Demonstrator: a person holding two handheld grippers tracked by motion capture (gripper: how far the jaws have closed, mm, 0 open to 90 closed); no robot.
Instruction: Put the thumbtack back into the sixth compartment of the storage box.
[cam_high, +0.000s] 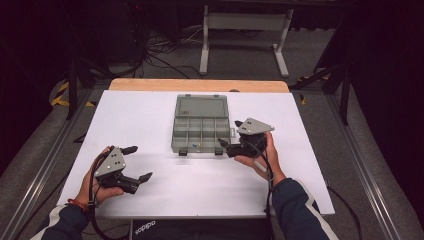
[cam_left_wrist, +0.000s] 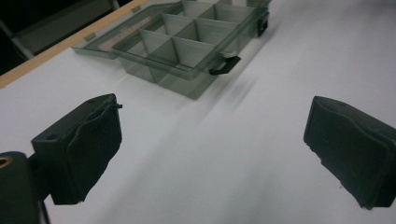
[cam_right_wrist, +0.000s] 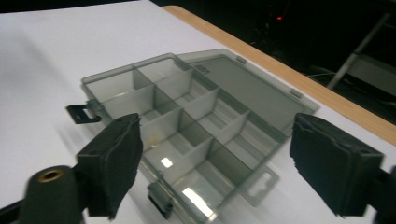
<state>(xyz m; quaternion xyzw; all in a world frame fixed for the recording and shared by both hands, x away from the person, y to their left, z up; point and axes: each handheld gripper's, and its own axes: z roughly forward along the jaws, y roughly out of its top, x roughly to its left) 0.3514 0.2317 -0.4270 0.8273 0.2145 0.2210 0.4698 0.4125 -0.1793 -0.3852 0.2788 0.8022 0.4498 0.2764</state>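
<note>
Grey plastic box: the compartment box (cam_high: 201, 131) lies open on the white worktop (cam_high: 150, 115), its lid folded flat on the far side and its two black latches (cam_high: 183, 152) facing the person.
Right gripper: the right gripper (cam_high: 231, 135) sits just beside the box's right front corner, fingers (cam_right_wrist: 114, 161) spread wide with nothing between them; in its own view they frame the box's compartments from above.
Left gripper: the left gripper (cam_high: 138, 163) hangs well to the left of the box and nearer the person, fingers (cam_left_wrist: 86, 140) wide apart and empty over bare worktop.
Step in hand: judged from the poses, the right gripper is working at the box's near right side while the left waits.
Doing it well: any reach into a compartment should come straight down between the dividers, fingers clear of the thin walls; the left gripper could steady the box's left edge, since the light box may slide.
Hard to make out: small coloured specks in the front row of the box, seen from the high view, are too small to identify; the left gripper view is motion-blurred near the latch.
</note>
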